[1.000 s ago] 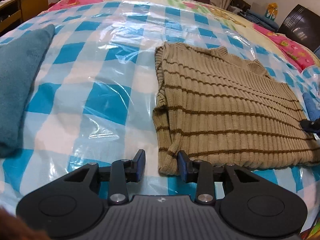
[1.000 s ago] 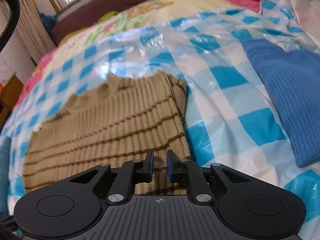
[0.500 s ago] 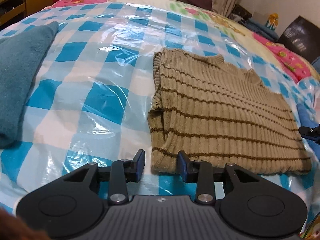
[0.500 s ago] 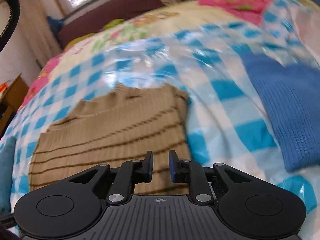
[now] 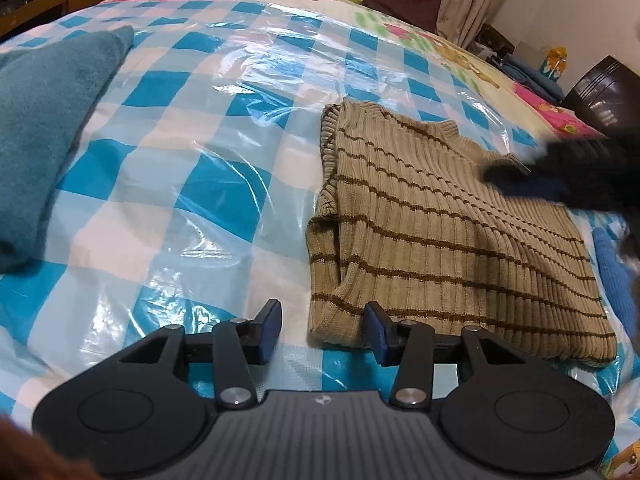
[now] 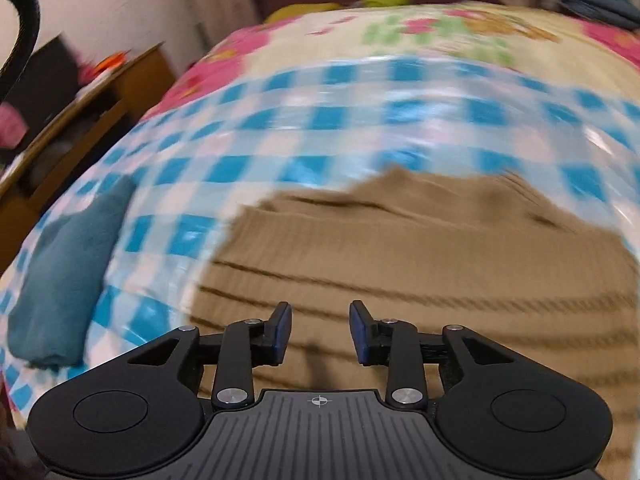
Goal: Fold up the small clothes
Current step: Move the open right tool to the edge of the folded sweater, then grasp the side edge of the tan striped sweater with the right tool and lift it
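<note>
With the tan striped sweater (image 5: 448,236) lying folded on the bed's checkered plastic sheet (image 5: 192,184), both the left gripper (image 5: 322,330) and right gripper (image 6: 320,332), fingers just opening and empty, seem between folds, next needing a fresh edge grip.

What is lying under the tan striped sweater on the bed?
The sweater lies directly on the blue-and-white checked plastic sheet, which shows all around it. A blue garment lies at its right edge. Anything else beneath the sweater is covered and cannot be seen.
</note>
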Action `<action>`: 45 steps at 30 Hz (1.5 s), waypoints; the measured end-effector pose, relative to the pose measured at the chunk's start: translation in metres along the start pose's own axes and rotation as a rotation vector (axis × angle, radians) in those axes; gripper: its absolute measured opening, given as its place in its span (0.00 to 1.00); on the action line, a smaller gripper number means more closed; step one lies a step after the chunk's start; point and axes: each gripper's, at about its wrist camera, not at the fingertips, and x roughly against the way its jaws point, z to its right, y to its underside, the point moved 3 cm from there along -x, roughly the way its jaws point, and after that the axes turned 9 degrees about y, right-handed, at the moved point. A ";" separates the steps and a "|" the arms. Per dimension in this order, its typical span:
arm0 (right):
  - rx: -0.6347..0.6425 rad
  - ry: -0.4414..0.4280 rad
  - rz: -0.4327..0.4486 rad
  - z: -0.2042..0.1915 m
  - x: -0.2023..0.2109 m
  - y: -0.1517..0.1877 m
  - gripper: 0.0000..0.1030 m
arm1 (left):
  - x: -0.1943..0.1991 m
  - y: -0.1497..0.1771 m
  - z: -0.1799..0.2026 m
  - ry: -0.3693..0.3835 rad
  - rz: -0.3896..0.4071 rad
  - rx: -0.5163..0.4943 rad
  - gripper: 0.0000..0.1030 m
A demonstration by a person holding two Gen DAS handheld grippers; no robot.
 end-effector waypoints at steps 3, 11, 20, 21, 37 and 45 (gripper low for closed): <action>0.072 -0.006 -0.023 -0.039 -0.024 -0.021 0.47 | -0.001 0.001 -0.005 0.029 0.000 0.024 0.52; 0.153 0.067 -0.105 -0.095 -0.083 -0.045 0.48 | -0.007 0.001 -0.007 0.099 -0.012 0.035 0.53; 0.293 0.207 -0.151 -0.124 -0.121 -0.040 0.57 | -0.013 0.001 -0.004 0.134 -0.028 0.019 0.54; 0.311 0.217 -0.150 -0.126 -0.123 -0.038 0.57 | -0.013 0.001 -0.003 0.133 -0.028 0.017 0.54; 0.260 0.157 -0.127 -0.101 -0.101 -0.044 0.13 | -0.024 0.005 0.018 0.087 -0.028 -0.049 0.61; 0.218 0.105 -0.091 -0.088 -0.079 -0.048 0.12 | -0.024 0.007 0.026 0.057 -0.006 -0.066 0.67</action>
